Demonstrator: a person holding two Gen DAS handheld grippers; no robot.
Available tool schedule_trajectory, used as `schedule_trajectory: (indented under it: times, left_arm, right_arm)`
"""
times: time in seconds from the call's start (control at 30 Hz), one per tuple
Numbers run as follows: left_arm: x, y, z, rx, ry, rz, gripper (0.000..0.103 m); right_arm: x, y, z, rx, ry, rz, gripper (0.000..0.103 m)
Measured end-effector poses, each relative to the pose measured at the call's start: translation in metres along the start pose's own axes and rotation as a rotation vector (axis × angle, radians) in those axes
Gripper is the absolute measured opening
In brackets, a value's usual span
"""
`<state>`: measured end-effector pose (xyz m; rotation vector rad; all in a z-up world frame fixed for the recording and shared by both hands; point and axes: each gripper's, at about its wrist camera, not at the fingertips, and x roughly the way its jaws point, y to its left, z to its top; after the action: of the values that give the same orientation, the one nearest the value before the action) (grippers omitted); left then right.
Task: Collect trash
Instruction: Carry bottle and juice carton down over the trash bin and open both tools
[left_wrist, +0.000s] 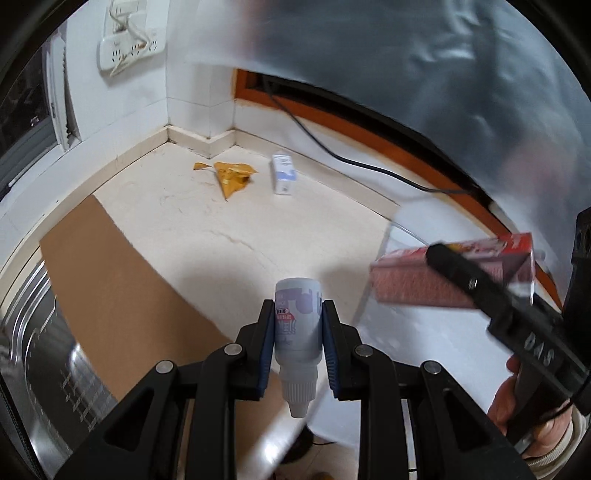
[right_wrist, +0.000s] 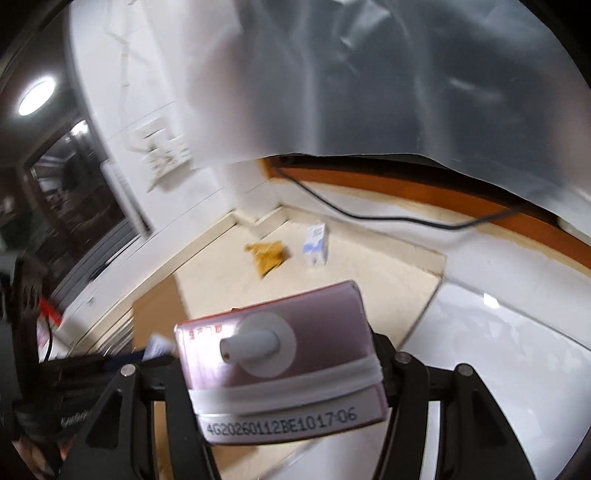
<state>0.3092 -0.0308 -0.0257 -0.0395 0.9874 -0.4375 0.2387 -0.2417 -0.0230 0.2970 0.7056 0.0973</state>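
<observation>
The left gripper (left_wrist: 298, 334) is clamped on a small plastic bottle (left_wrist: 297, 332), smooth and round, with a ribbed white cap and nozzle pointing toward the camera; its blue pads (left_wrist: 330, 354) press both sides of the printed label. The right gripper (right_wrist: 284, 373) grasps a pink carton (right_wrist: 280, 354), a glossy rectangular box with a white round spout on its top face and a printed date code along its lower edge; in the left wrist view this carton (left_wrist: 424, 280) appears at the right, held by a black finger. A thin translucent bag (left_wrist: 424, 55), smooth and slightly wrinkled, hangs across the upper right of both views. On the pale stone floor (left_wrist: 207, 236), in the far corner near the tiled wall, lie a crumpled yellow wrapper (left_wrist: 231, 177) and, just beside it, a small white-and-blue box (left_wrist: 283, 174). A flat brown cardboard sheet (left_wrist: 110, 280) lies at the lower left. A black cable (left_wrist: 332, 151) runs along the orange wooden frame.
</observation>
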Motion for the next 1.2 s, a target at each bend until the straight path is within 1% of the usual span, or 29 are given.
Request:
schedule_trajectory:
  times: [0.23, 0.37, 0.47, 0.53, 0.67, 0.7, 0.77, 0.83, 0.97, 1.07, 1.2]
  left_arm:
    - [-0.05, -0.045, -0.077, 0.019, 0.005, 0.009, 0.022]
    - [-0.066, -0.059, -0.128, 0.018, 0.02, 0.029, 0.022]
    - [-0.069, -0.065, -0.161, 0.02, 0.036, 0.05, 0.022]
    - [-0.07, -0.069, -0.19, 0.027, 0.051, 0.074, 0.022]
    - [-0.057, -0.072, -0.236, 0.03, 0.101, 0.096, 0.022]
    - [-0.05, -0.072, -0.245, 0.029, 0.116, 0.1, 0.022]
    - [-0.038, -0.071, -0.261, 0.017, 0.151, 0.112, 0.022]
    - [-0.02, -0.067, -0.28, -0.005, 0.185, 0.104, 0.022]
    - [0.019, -0.06, -0.312, 0.007, 0.211, 0.125, 0.022]
    - [0.063, -0.052, -0.338, 0.015, 0.235, 0.123, 0.022]
    - [0.12, -0.034, -0.36, 0.001, 0.259, 0.114, 0.023]
  right_arm:
    - [-0.071, 0.009, -0.059, -0.039, 0.079, 0.082, 0.058]
    - [-0.093, 0.015, -0.099, -0.089, 0.126, 0.101, 0.058]
    - [-0.104, 0.022, -0.134, -0.16, 0.15, 0.094, 0.058]
    - [-0.11, 0.026, -0.159, -0.196, 0.171, 0.098, 0.058]
    - [-0.111, 0.032, -0.208, -0.244, 0.224, 0.109, 0.058]
    - [-0.107, 0.031, -0.223, -0.249, 0.246, 0.113, 0.058]
    - [-0.096, 0.028, -0.242, -0.242, 0.285, 0.114, 0.058]
    - [-0.082, 0.025, -0.268, -0.238, 0.325, 0.114, 0.058]
    - [-0.047, 0.013, -0.311, -0.23, 0.368, 0.095, 0.058]
    - [-0.015, 0.002, -0.34, -0.224, 0.397, 0.063, 0.058]
    - [0.037, -0.013, -0.381, -0.234, 0.434, 0.043, 0.058]
